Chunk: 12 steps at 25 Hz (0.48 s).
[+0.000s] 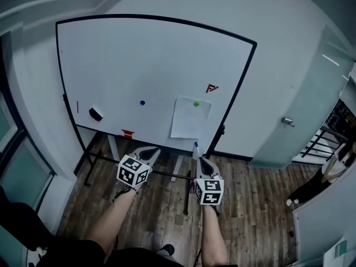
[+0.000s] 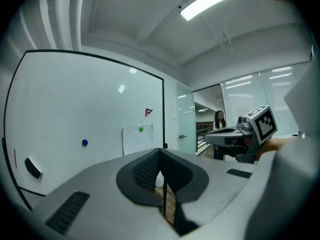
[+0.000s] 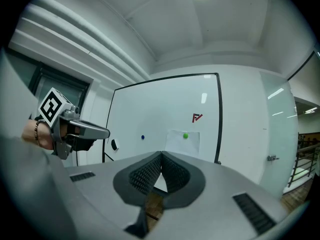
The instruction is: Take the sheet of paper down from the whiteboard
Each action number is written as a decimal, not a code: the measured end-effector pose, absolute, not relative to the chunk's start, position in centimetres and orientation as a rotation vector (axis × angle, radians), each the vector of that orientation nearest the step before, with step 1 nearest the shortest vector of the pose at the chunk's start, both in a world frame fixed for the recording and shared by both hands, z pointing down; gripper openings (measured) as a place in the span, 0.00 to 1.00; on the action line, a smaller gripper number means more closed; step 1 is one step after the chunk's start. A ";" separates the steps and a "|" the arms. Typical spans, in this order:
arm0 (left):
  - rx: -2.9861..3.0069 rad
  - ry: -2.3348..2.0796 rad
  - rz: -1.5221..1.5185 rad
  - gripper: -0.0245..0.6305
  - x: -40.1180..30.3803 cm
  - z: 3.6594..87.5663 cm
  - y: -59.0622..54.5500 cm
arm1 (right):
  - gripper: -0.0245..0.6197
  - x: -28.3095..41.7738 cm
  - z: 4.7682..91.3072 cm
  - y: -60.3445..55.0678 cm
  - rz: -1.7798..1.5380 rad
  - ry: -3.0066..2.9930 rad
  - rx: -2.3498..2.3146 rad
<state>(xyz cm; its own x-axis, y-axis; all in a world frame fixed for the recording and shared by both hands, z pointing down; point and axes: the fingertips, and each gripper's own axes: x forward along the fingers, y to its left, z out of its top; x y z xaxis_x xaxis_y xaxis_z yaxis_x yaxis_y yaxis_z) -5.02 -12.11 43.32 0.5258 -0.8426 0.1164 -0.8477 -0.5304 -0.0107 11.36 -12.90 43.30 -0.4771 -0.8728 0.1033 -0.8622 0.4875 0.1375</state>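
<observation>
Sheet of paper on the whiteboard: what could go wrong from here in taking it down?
1. One green magnet pins the sheet of paper near its top; pulling the sheet alone might tear it or drop the magnet.
2. Both the left gripper and right gripper are shut and the sheet lies flat on the whiteboard, so pinching an edge may slip.

A dark wood-plank floor (image 1: 250,204) runs to a plain white wall (image 1: 289,21), in front of which the whiteboard (image 1: 139,60) stands on its legs. To the right is a frosted glass door (image 1: 306,93) with a metal lever handle (image 1: 287,121). Farther right is a black railing (image 1: 321,142). Glass panels (image 1: 19,168) line the near left side. A long ceiling light (image 2: 212,1) glows overhead.
</observation>
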 end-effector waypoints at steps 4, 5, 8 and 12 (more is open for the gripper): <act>2.686 -1.518 0.171 0.07 -3.1 43.6 -14.1 | 0.08 13.0 43.4 -15.0 -0.102 -2.595 1.476; 2.684 -1.521 0.171 0.07 -2.6 43.7 -14.6 | 0.08 13.5 43.5 -15.5 -0.102 -2.598 1.471; 2.681 -1.531 0.176 0.07 -1.3 43.8 -15.8 | 0.08 14.7 43.4 -16.8 -0.103 -2.609 1.463; 2.670 -1.551 0.183 0.07 0.0 43.8 -16.9 | 0.08 16.2 43.2 -18.1 -0.104 -2.622 1.455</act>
